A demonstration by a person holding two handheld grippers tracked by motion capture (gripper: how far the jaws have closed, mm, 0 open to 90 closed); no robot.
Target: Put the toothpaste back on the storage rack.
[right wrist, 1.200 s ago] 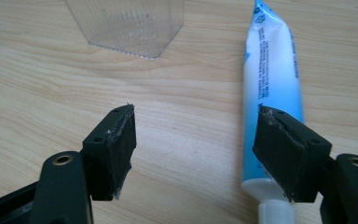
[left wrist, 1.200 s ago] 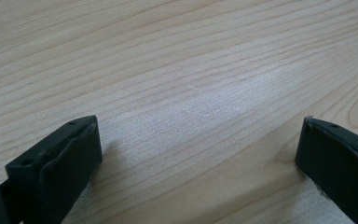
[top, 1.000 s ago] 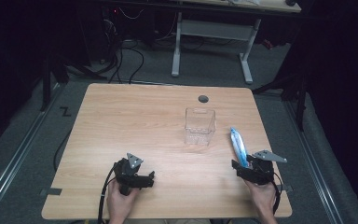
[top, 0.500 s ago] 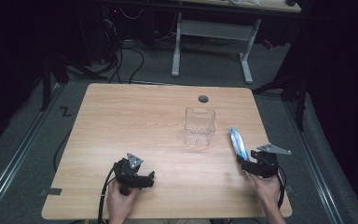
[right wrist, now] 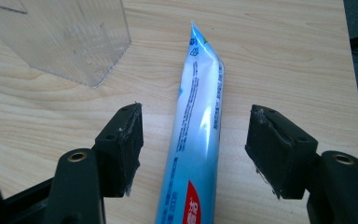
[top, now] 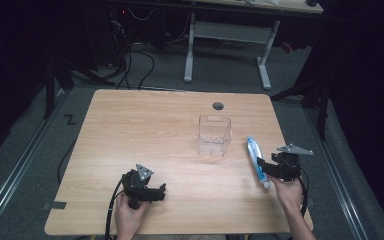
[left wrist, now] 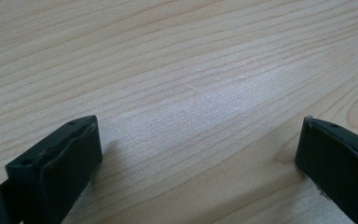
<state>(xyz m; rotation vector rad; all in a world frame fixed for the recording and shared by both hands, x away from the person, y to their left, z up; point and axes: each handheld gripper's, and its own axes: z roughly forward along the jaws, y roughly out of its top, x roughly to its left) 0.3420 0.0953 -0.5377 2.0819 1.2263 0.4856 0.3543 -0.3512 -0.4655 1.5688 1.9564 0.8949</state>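
The bench (top: 130,130) is finished in pale wood with a fine streaked grain, and a small dark grey round cap (top: 218,106) is set into it. The box (top: 214,134) is made of clear, colourless plastic. The toothpaste tube (right wrist: 198,135) is coloured white and light blue, with a red patch and small blue print. Both hand-held grippers, left (left wrist: 196,158) and right (right wrist: 193,140), are finished in black, each topped by a grey plate.

Light wooden table (top: 145,130): clear plastic container (top: 214,135) upright right of centre; blue-white tube (top: 256,159) flat beside it.
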